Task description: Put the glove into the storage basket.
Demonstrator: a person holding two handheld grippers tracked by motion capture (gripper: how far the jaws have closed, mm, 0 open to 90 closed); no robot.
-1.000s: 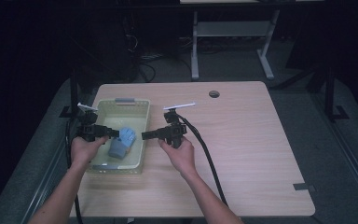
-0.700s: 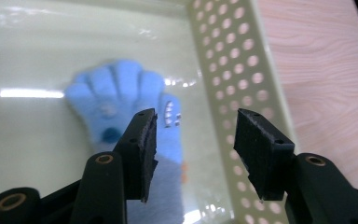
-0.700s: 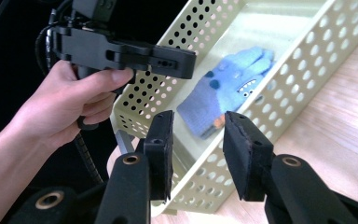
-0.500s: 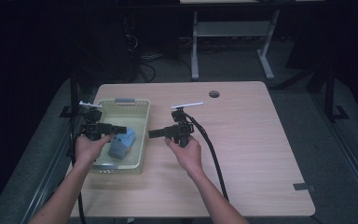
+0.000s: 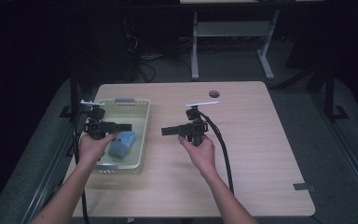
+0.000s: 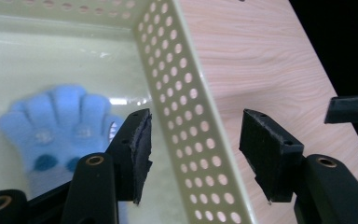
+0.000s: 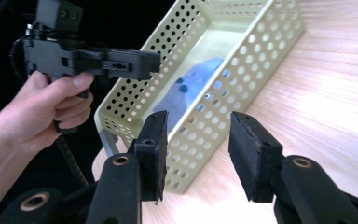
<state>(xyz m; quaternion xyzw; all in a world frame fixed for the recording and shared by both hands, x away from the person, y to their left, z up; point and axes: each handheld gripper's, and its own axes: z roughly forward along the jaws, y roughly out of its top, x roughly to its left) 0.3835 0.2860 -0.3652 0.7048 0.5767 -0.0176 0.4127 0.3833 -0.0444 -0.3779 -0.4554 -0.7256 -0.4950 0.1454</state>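
A: High view, quick count?
B: One wooden table [image 5: 261, 154], one pale green perforated basket [image 5: 142, 133], one blue glove [image 5: 121, 144] lying inside it. Two grippers, one per hand. The left gripper [image 5: 126, 126] hangs above the basket with the glove just below and near its tips. The right gripper [image 5: 164, 131] hovers over bare tabletop, tips pointing at the basket's near wall, glove well off beyond that wall.

A: Left gripper view?
B: Left gripper [image 6: 193, 140] jaws apart, they've just been opening. The basket [image 6: 186, 112] wall runs up between the two pads, neither pad seen touching it, nothing pinched. One glove [image 6: 58, 123] on the basket floor, off to the side of the left-hand pad, partly hidden behind it, fingers fanned away from the claw, dark dots on it. Table [image 6: 261, 60] under the other pad. A bit of the other gripper at the far right edge.

A: Right gripper view?
B: Right gripper [image 7: 198, 140] also spread, jaws just been opening, empty gap. Basket [image 7: 228, 93] straight ahead of the tips, one glove [image 7: 191, 91] seen inside through the holes. The left gripper [image 7: 140, 63] sits above and to the side, over the basket's far rim, held by one hand [image 7: 42, 107]. Table [image 7: 326, 84] beneath and beside the right-hand pad.
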